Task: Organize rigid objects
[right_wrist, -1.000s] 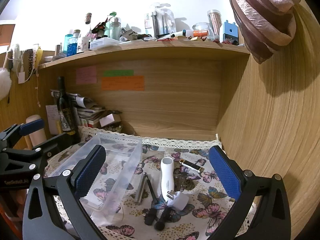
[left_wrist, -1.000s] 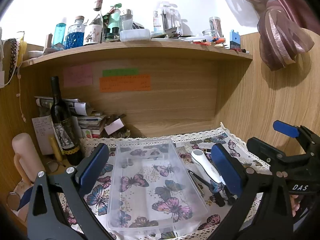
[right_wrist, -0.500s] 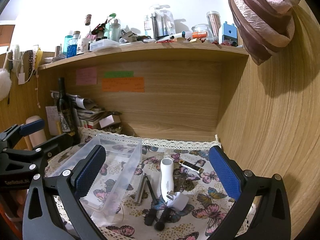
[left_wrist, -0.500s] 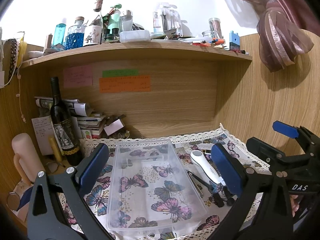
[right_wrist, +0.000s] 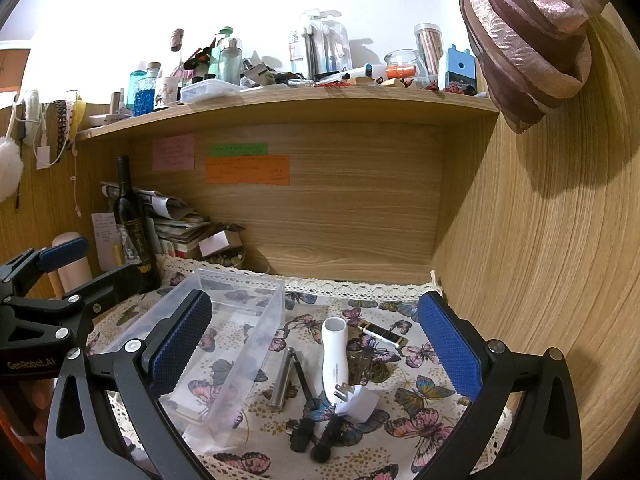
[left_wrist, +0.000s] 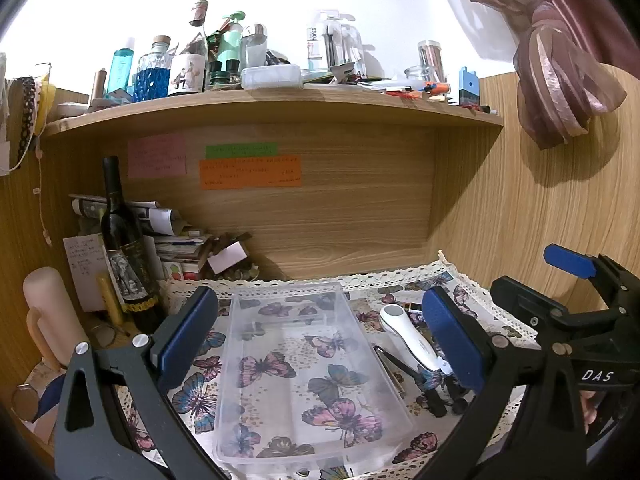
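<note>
A clear plastic tray (left_wrist: 304,376) (right_wrist: 224,344) lies empty on the butterfly-print cloth. To its right lie a white handheld device (left_wrist: 408,338) (right_wrist: 335,356), a white plug adapter (right_wrist: 358,400), a silver tube (right_wrist: 282,378), black brushes (right_wrist: 316,420) and a black-and-gold lipstick (right_wrist: 384,336). My left gripper (left_wrist: 320,340) hangs open above the tray. Open too, my right gripper (right_wrist: 316,348) hovers over the loose items, holding nothing. Each gripper shows at the edge of the other's view.
A dark wine bottle (left_wrist: 124,248) stands at the back left beside stacked papers and a small box (left_wrist: 228,258). A pink cylinder (left_wrist: 48,320) stands at far left. Wooden walls close the back and right. The shelf above (left_wrist: 280,104) is crowded with bottles and jars.
None beyond a slight drift of both views; both grippers stay open and the items lie where they were.
</note>
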Demonstrator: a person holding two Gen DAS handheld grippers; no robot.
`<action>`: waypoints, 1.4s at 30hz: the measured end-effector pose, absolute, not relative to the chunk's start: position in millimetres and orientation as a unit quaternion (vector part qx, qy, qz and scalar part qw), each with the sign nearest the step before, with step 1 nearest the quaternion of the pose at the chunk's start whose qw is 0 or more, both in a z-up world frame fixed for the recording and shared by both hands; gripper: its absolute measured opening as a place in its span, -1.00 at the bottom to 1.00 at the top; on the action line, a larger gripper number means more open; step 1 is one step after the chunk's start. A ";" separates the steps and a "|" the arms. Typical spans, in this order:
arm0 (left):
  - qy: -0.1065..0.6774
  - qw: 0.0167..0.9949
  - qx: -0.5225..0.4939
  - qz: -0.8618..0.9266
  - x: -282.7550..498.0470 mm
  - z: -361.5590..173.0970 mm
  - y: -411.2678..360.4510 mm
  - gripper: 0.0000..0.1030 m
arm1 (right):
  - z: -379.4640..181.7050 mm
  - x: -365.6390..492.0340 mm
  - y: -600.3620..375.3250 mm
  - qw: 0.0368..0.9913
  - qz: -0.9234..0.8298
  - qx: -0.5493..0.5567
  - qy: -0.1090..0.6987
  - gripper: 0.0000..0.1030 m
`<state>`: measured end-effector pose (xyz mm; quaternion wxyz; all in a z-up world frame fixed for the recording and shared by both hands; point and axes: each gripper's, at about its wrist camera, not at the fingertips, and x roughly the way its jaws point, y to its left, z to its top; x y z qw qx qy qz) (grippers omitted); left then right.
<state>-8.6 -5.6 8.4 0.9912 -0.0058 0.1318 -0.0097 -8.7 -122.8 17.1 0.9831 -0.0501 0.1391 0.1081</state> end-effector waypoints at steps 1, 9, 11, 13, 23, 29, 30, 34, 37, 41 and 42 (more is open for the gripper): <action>0.132 0.991 -0.005 -0.009 -8.6 8.5 -5.9 1.00 | 17.4 -8.7 -122.6 0.983 0.108 -0.051 0.139 1.00; 0.126 0.992 -0.002 -0.012 -10.5 9.9 -7.0 1.00 | 18.8 -8.8 -124.3 0.984 0.106 -0.049 0.136 1.00; 0.126 0.992 -0.001 -0.011 -10.4 10.2 -7.5 1.00 | 18.6 -9.1 -124.1 0.984 0.105 -0.050 0.136 1.00; 0.126 0.992 -0.003 -0.014 -10.8 10.1 -7.2 1.00 | 18.5 -8.6 -125.0 0.984 0.105 -0.050 0.136 1.00; 0.130 0.991 -0.004 -0.020 -8.2 10.1 -9.0 1.00 | 17.9 -7.8 -126.7 0.984 0.104 -0.048 0.138 1.00; 0.136 0.990 -0.004 -0.035 -4.0 7.9 -8.8 1.00 | 17.0 -5.3 -126.9 0.983 0.109 -0.044 0.140 1.00; 0.136 0.990 -0.002 -0.034 -3.2 7.2 -9.6 1.00 | 16.5 -3.9 -126.7 0.983 0.109 -0.044 0.141 1.00; 0.140 0.990 0.002 -0.023 2.7 3.5 -7.7 0.97 | 13.8 3.1 -124.8 0.982 0.109 -0.047 0.146 1.00; 0.157 0.987 -0.001 -0.015 12.3 1.7 -0.5 0.65 | 11.0 10.2 -124.0 0.979 0.121 -0.050 0.154 1.00; 0.186 0.982 -0.017 -0.011 29.7 -2.3 18.0 0.59 | 7.9 22.0 -125.3 0.976 0.130 -0.046 0.169 0.81; 0.191 0.981 -0.017 -0.006 32.7 -3.7 22.1 0.56 | 7.3 25.9 -125.9 0.975 0.129 -0.047 0.173 0.76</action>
